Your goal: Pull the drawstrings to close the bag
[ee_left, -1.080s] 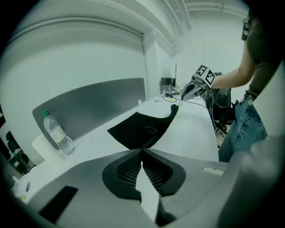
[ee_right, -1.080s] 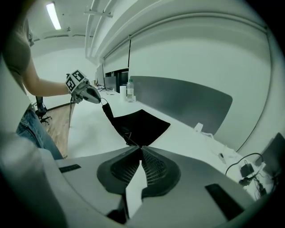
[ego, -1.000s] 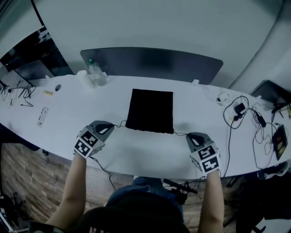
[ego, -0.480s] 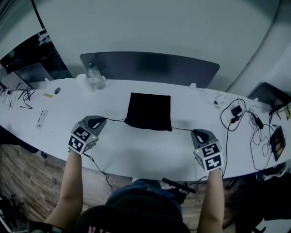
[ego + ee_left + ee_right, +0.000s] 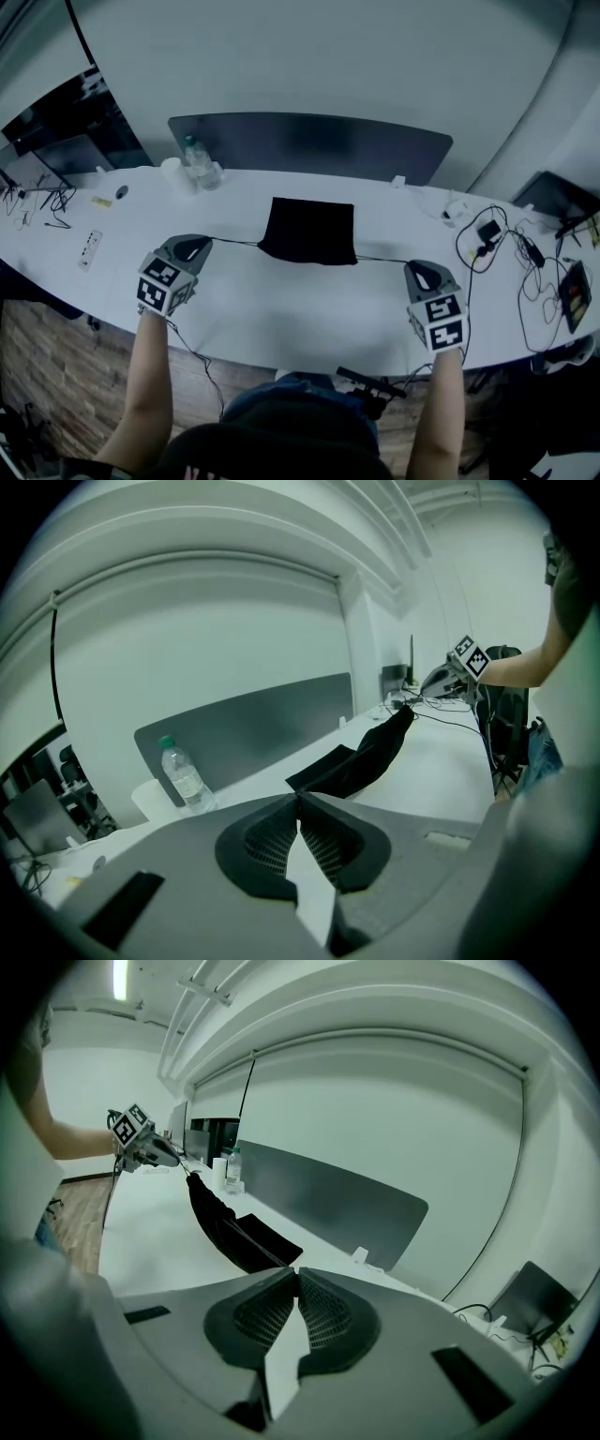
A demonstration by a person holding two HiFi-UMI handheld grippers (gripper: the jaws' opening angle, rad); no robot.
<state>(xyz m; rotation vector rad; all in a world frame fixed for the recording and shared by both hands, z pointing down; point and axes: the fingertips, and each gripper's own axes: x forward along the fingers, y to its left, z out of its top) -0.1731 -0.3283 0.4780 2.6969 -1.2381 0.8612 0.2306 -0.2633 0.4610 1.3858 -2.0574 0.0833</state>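
A black drawstring bag (image 5: 309,231) lies mid-table on the white table (image 5: 281,314), its near edge bunched and raised. A thin black drawstring (image 5: 234,243) runs taut from the bag's left corner to my left gripper (image 5: 204,243), which is shut on it. A second drawstring (image 5: 382,259) stretches from the right corner to my right gripper (image 5: 415,269), also shut on it. In the left gripper view the jaws (image 5: 298,797) are pressed together, with the bag (image 5: 361,757) beyond. In the right gripper view the gripper (image 5: 298,1271) pinches the string leading to the bag (image 5: 230,1227).
A water bottle (image 5: 200,155) and a paper roll (image 5: 172,172) stand at the back left before a grey divider panel (image 5: 309,145). Cables and chargers (image 5: 506,234) clutter the right end. A power strip (image 5: 91,247) lies far left.
Both grippers have moved outward and upward, away from the bag. The drawstrings have gone from slack to taut, and the bag's near edge has gathered and lifted.
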